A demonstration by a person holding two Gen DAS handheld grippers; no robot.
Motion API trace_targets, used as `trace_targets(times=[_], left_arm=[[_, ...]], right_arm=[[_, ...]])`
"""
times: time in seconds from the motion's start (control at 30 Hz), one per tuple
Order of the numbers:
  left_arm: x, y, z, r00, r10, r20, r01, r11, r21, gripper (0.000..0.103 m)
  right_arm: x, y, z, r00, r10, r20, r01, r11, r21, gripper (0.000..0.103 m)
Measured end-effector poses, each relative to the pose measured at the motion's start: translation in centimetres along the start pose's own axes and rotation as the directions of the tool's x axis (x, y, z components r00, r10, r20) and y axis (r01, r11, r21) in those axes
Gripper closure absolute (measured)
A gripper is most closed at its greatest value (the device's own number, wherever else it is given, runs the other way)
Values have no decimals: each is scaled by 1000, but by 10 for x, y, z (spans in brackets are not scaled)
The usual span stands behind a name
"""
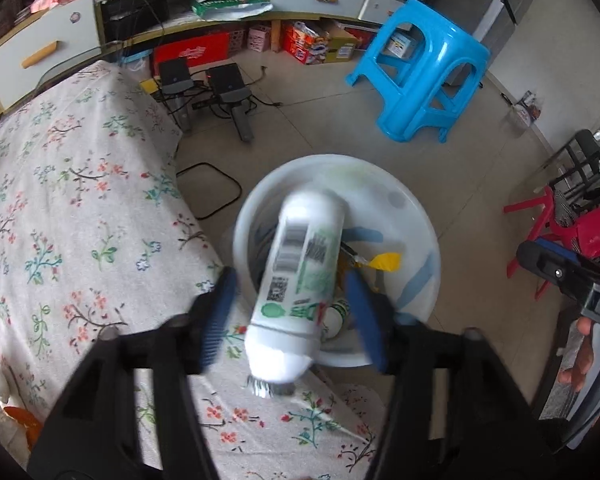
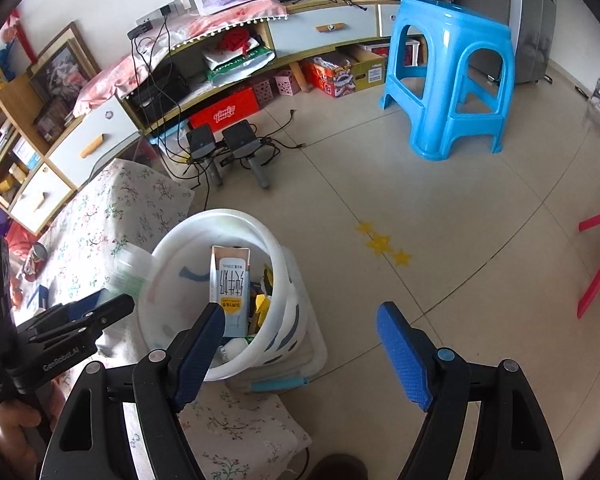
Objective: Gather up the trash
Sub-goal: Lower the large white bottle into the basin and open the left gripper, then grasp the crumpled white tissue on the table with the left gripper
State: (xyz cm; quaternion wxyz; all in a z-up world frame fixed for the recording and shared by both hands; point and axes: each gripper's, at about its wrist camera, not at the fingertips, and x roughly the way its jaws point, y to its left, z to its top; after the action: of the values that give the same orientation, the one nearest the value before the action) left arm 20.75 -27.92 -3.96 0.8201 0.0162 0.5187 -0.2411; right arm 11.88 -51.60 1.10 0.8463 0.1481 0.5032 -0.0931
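L gripper (image 1: 290, 312) wide open, blurred white plastic bottle w/ green label (image 1: 300, 276) loose between fingers, over white round plastic bin (image 1: 420, 216): prob. drop-in. R gripper (image 2: 302, 354) wide open, empty, parked beside bin.

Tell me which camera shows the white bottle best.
The left wrist view shows it best: the white bottle fills the centre between the open left gripper, above the white bucket, though blurred. The right wrist view shows only a blurred part of it beside the bucket's rim, left of the open right gripper.

Bucket (image 2: 224, 240): on floor, just beside cloth-covered surface (image 2: 112, 216). Carton (image 2: 230, 288): upright inside bucket. Stool (image 2: 452, 76): beyond bucket, well apart. Bottle (image 1: 300, 280): above bucket rim.
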Motion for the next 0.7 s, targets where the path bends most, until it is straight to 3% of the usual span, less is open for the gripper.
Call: trace_targets(times=[0.03,0.2,0.37,0.7], left_arm=[[-3,1,-1,1000,18,14,-18,1000,-3,24],[-14,14,-7,998,69,15,-69,997,-19,19],[-37,34,-20,993,113,39,-112,993,-31,6],[-90,96,-50,979,195,62,-187,976,-116,2]], right_arm=[[0,1,0,1000,-1,-1,1,1000,-2,22],[1,9,0,1000,-14,-1,14,1000,-25,19],[2,25,-1,1000,-26,1,26,999,-48,17],[3,72,-11,1000,-4,-11,3,991,-130,14]])
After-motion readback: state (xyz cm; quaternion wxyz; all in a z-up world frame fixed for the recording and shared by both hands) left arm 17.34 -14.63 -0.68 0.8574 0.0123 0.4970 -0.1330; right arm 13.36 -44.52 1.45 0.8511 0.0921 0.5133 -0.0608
